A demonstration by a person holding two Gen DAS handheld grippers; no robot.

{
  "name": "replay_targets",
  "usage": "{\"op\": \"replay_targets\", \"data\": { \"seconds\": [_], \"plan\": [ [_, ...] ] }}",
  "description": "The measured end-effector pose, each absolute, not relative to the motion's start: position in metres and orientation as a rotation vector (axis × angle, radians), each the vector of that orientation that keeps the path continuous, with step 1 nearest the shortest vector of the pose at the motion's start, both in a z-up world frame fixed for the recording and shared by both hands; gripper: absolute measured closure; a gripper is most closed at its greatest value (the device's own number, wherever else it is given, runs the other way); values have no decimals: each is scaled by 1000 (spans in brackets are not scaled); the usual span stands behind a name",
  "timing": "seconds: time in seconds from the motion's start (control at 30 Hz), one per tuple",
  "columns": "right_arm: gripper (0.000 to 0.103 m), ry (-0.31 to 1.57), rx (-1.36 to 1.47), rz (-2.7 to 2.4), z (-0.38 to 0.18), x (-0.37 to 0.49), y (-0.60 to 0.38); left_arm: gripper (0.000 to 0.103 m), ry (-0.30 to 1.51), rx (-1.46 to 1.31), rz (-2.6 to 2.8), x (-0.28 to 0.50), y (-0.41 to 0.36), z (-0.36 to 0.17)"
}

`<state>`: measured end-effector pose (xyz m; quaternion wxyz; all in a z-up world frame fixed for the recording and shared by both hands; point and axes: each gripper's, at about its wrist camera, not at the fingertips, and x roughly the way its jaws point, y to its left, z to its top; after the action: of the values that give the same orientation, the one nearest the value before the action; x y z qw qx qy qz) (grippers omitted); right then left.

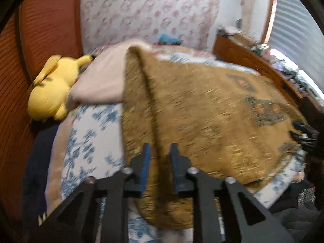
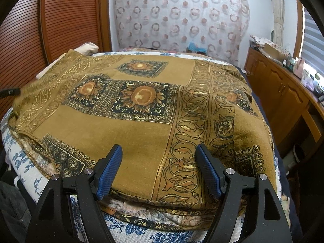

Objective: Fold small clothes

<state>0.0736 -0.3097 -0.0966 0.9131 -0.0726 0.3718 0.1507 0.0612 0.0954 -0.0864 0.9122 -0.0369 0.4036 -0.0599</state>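
Observation:
A mustard-brown garment with sunflower squares and gold scroll borders [image 2: 141,121] lies spread on a bed with a blue-and-white floral cover [image 2: 30,170]. In the left wrist view the same cloth [image 1: 202,111] is blurred, and a raised fold of it runs between the blue pads of my left gripper [image 1: 160,154], which is nearly shut on that fold. My right gripper [image 2: 159,160] is open, its fingers resting over the cloth's near edge, holding nothing. The right gripper shows at the cloth's far right edge in the left wrist view [image 1: 303,133].
A yellow plush toy [image 1: 52,89] and a beige pillow [image 1: 101,81] lie at the bed's far left. A wooden louvred door [image 2: 60,20] stands left, a patterned curtain [image 2: 182,16] behind, and a cluttered wooden cabinet [image 2: 283,85] right.

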Motion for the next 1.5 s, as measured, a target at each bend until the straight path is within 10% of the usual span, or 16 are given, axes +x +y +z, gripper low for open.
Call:
{"op": "replay_targets", "data": {
  "seconds": [0.13, 0.87, 0.93, 1.0, 1.5],
  "plan": [
    [26, 766, -150, 310, -97, 73, -310, 59, 866, -142, -105, 66, 111, -102],
    [26, 762, -151, 313, -96, 73, -310, 57, 885, -314, -271, 80, 101, -107],
    [26, 762, -150, 313, -96, 73, -310, 91, 893, -258, -243, 81, 96, -108],
    [26, 762, -150, 313, -97, 73, -309, 100, 884, -242, -237, 81, 95, -107],
    [26, 756, -106, 325, -89, 71, -316, 101, 677, -108, -525, 90, -13, 4]
  ]
}}
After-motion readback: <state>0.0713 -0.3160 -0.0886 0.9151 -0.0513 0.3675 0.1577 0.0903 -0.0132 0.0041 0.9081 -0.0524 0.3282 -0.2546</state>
